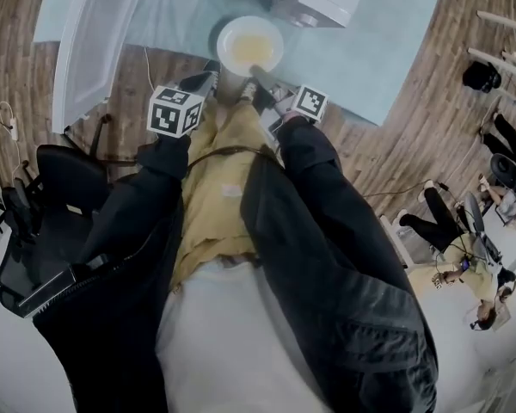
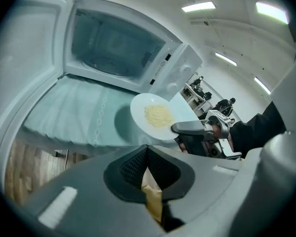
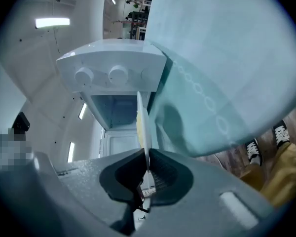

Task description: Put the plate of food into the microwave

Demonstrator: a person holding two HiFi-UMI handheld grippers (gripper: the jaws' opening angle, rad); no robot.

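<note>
Two grippers show near the top of the head view, just past the person's dark sleeves [image 1: 327, 231]. The sleeves are big and hide much of the floor below.

The right hand-held gripper [image 1: 254, 71] is pinched tight on the near rim of the white plate [image 1: 249, 46]. In the right gripper view the plate is seen from its edge, like a thin white line going up from the jaws. The yellow food [image 2: 158, 115] is only a thin strip there. It shows best in the left gripper view, as a small heap in the middle of the plate.

The plate is held up over the pale blue table [image 1: 370, 50], and its shadow lies on the cloth beside it. It is in front of the microwave [image 2: 118, 48], not inside it. The door [image 1: 95, 41] stands wide open. In the head view the top of the picture cuts off most of the microwave, so its inside shows only in the gripper views, and dimly.

The left hand-held gripper [image 1: 208, 81] is just beside the plate, not touching it. Its jaws are closed together with nothing in them. Only some yellow clothing [image 2: 153, 201] peeks through behind them.

A black chair [image 1: 60, 196] is at the left. Some people [image 1: 473, 265] far off at the right are too small to make out
</note>
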